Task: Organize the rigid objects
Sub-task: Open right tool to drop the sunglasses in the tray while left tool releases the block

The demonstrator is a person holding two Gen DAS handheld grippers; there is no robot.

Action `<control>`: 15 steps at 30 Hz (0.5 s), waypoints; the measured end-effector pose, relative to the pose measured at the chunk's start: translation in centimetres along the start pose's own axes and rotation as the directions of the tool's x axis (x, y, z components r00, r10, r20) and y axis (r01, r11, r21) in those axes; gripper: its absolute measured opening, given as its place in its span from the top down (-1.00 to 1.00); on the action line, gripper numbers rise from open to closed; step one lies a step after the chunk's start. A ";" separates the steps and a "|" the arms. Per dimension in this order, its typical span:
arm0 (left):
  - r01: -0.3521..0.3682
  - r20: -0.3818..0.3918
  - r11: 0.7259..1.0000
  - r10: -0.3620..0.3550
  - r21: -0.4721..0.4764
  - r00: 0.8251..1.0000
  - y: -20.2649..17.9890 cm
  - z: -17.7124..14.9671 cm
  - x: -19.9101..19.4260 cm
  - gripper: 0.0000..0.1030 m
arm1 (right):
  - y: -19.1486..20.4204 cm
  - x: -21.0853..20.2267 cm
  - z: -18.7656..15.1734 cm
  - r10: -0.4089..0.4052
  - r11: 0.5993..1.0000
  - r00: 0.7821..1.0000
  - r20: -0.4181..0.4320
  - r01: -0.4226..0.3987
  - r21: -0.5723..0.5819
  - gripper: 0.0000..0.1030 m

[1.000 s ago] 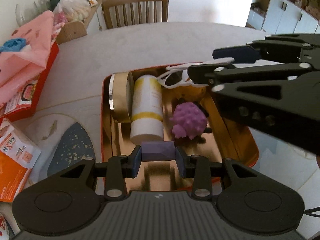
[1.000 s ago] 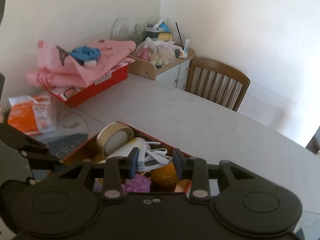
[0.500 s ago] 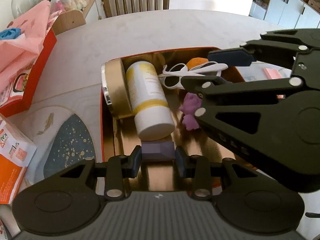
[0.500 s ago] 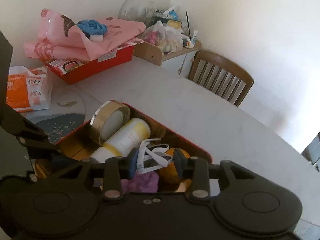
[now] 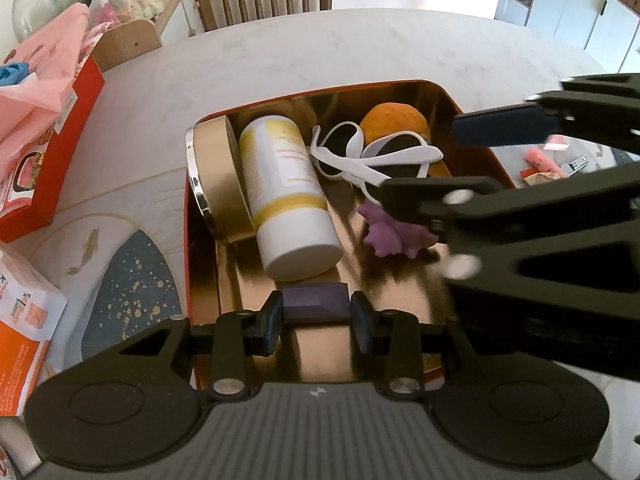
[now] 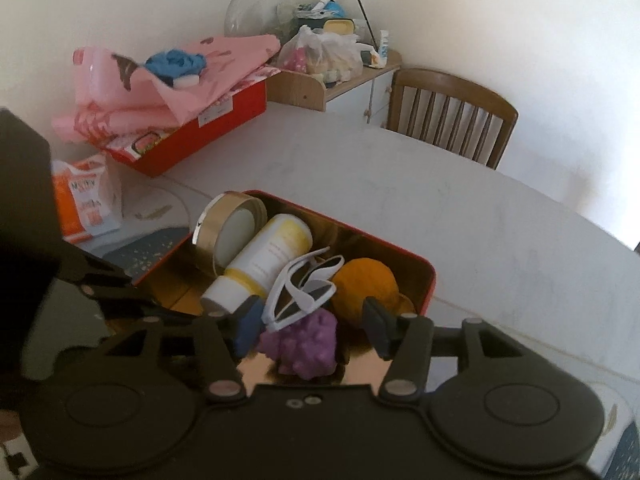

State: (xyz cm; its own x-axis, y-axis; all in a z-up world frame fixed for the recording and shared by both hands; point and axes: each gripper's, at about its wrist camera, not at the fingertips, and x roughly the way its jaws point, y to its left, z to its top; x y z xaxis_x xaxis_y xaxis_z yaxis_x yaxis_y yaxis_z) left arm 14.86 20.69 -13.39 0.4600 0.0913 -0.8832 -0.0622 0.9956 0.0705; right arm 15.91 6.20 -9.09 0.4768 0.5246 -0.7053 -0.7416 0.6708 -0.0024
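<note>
your left tool (image 5: pixel 315 317) is pinching a small purple block (image 5: pixel 315 303) between its pads, low in the centre of the left view, hanging over the near, bare stretch of the red tin (image 5: pixel 186 216). the gold floor right under it looks like the only open patch, so that is the sensible place to set it.

your right tool (image 6: pixel 311 319) is spread wide with nothing between its pads; the white sunglasses (image 6: pixel 303 294) lie in the tin just ahead of it, across the orange ball (image 6: pixel 366 286) and above the purple spiky toy (image 6: pixel 306 342). in the left view that tool fills the right half of the frame and sits close over the tin.

to do this step well, i'd lower the block straight down till it touches the floor before you let the pads part, so it doesn't drop and skid. keep it clear of the white cap of the bottle (image 5: pixel 289 198), which lies just beyond the block, next to the gold round tin (image 5: pixel 219 184) at centre left. draw the right tool out to the right so the two don't knock.
</note>
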 end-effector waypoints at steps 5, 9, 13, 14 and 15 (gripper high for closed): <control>0.010 0.000 0.999 -0.010 -0.034 1.000 0.2 0.0 -0.1 0.24 | -1.2 -1.9 -0.2 0.020 0.998 1.000 0.013 -0.021 0.058 -0.13; 0.017 0.022 0.999 -0.016 -0.052 1.000 0.5 -0.1 -0.8 0.03 | -2.3 -3.3 -0.4 0.018 0.994 1.000 0.026 -0.021 0.103 -0.19; 0.024 0.047 0.998 -0.021 -0.061 0.999 0.4 -0.1 -1.9 -0.04 | -3.5 -4.7 -0.6 0.015 0.989 0.999 0.037 -0.020 0.147 -0.20; 0.025 0.052 0.998 -0.021 -0.064 0.998 0.3 -0.1 -2.2 -0.04 | -3.8 -5.0 -0.6 0.012 0.988 0.999 0.041 -0.019 0.156 -0.21; 0.024 0.059 0.997 -0.020 -0.068 0.998 0.3 -0.1 -2.5 -0.04 | -4.2 -5.5 -0.7 0.010 0.986 0.999 0.044 -0.017 0.167 -0.22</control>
State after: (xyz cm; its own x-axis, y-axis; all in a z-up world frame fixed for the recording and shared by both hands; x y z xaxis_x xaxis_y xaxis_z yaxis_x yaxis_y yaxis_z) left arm 13.59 20.76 -11.22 0.5125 0.0724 -0.8556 -0.1113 0.9936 0.0174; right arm 16.06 0.17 -5.74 0.4895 0.5540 -0.6733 -0.6609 0.7395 0.1280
